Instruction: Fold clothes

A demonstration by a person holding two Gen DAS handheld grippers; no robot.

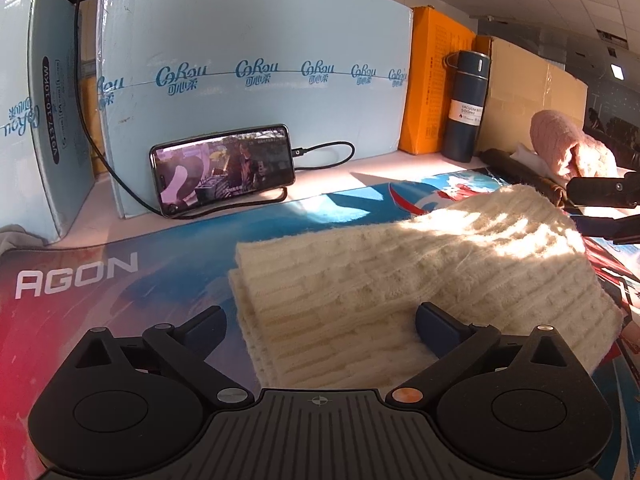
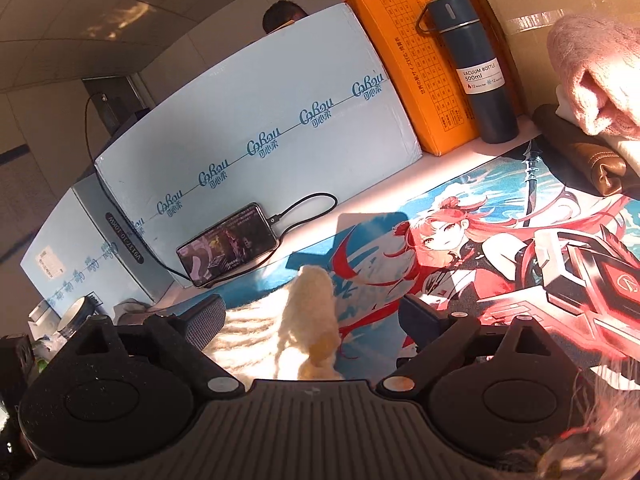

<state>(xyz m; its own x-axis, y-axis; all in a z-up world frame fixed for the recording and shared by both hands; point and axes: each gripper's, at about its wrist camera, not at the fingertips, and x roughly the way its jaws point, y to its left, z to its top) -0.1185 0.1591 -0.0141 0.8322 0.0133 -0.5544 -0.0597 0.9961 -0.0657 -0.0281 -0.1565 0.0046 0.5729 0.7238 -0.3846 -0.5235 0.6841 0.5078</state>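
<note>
A cream knitted garment (image 1: 404, 280) is seen lying folded double on the printed desk mat (image 1: 80, 280), in front of the phone (image 1: 222, 170). The left gripper (image 1: 320, 332) is held over its near edge, jaws spread; the right gripper (image 2: 312, 320) likewise, empty. Another fold seems due: an edge must be pinched.

The left gripper (image 1: 318, 326) hung with its jaws spread wide over the near end of a folded cream knit sweater (image 1: 404, 276), which lay on the AGON desk mat (image 1: 80, 276). Behind, a phone (image 1: 222, 170) leaned against a pale blue Cobou box (image 1: 256, 40), beside a dark vacuum bottle (image 1: 466, 106).
</note>
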